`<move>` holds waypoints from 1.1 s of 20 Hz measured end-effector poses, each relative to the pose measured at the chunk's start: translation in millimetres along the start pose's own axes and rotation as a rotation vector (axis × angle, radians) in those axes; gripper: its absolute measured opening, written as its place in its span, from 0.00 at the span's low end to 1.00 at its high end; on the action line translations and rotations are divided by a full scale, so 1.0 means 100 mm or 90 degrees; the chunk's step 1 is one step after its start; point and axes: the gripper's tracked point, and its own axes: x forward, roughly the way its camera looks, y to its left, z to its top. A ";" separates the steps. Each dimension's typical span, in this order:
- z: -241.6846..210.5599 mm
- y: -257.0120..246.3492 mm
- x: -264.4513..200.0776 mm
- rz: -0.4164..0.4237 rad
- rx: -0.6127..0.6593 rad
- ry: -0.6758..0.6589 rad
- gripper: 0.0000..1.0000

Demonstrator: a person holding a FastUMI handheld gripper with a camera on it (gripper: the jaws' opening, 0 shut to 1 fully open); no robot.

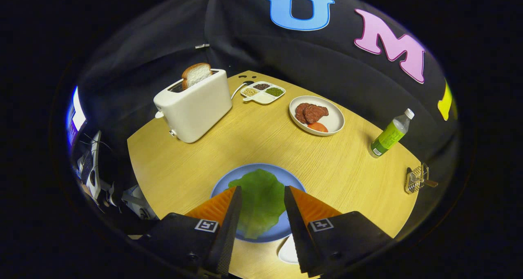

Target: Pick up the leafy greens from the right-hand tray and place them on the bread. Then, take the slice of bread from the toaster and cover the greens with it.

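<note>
While the tongs (261, 193) are hanging spread and empty over the leafy greens (259, 201) on the blue plate (222, 185), the bread slice (196, 74) is waiting upright in the toaster (194, 107) across the worktop (261, 148), needing a gentle pinch on its flat sides.

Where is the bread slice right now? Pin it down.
In the gripper view the bread slice stands upright in the slot of the white toaster, far beyond the open gripper and to its left, left of the divided dish.
</note>
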 end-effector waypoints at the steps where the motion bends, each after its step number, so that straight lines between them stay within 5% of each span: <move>1: 0.04 -0.02 -0.07 -0.003 0.001 -0.006 0.66; 12: 1.33 0.44 -0.41 -0.007 0.009 -0.149 0.63; 22: 2.40 1.37 0.16 0.019 -0.010 -0.190 0.70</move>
